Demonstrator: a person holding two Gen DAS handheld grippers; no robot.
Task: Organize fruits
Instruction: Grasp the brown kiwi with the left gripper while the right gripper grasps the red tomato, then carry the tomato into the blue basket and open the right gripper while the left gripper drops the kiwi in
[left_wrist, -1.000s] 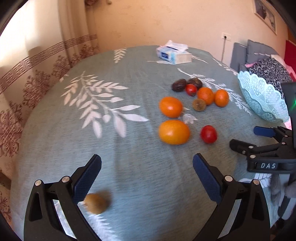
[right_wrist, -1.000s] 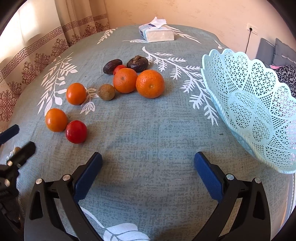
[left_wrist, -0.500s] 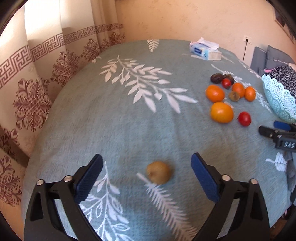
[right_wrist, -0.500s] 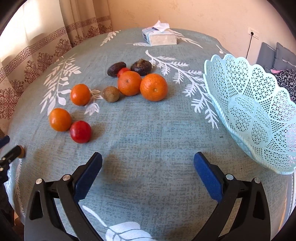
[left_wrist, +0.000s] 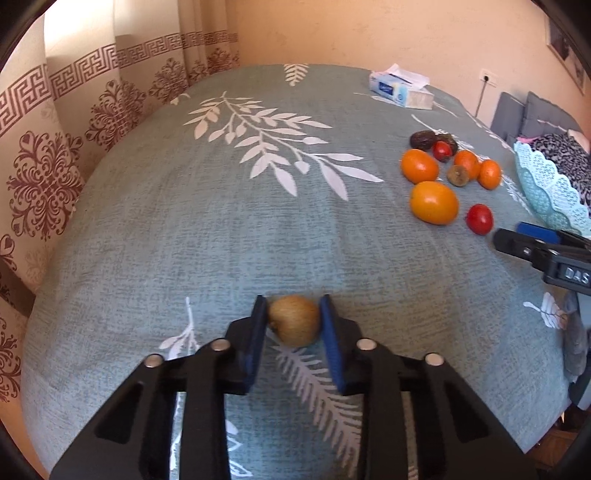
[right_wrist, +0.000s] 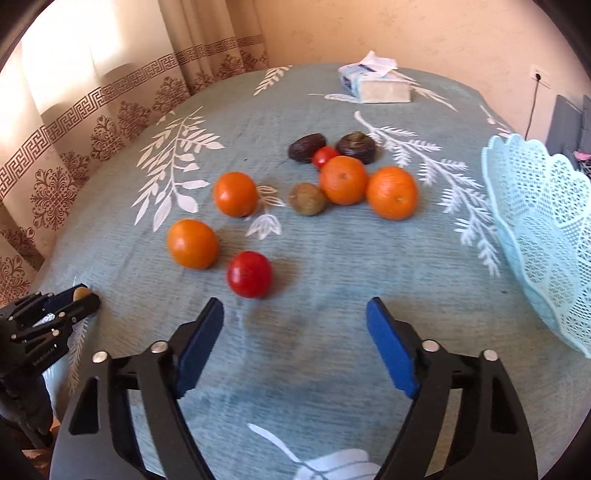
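Observation:
My left gripper (left_wrist: 293, 306) is shut on a brown kiwi (left_wrist: 294, 321) that rests on the teal leaf-print cloth (left_wrist: 221, 221). In the right wrist view the same gripper (right_wrist: 79, 299) sits at the far left with the kiwi (right_wrist: 82, 293) peeking out between its tips. My right gripper (right_wrist: 294, 308) hovers over the cloth with its jaws closing and nothing between them. A red tomato (right_wrist: 250, 274) lies just ahead of its left finger. Several oranges (right_wrist: 192, 243), a second kiwi (right_wrist: 307, 198), a small tomato (right_wrist: 325, 155) and two dark fruits (right_wrist: 306, 147) lie beyond.
A pale blue lattice basket (right_wrist: 546, 229) stands at the right edge of the cloth. A tissue box (right_wrist: 373, 83) lies at the far side. Patterned curtains (left_wrist: 55, 166) hang along the left. Grey cushions (left_wrist: 535, 118) sit past the basket.
My left gripper swung left over the loose kiwi and closed on it. My right gripper moved forward toward the red tomato and its jaws narrowed.

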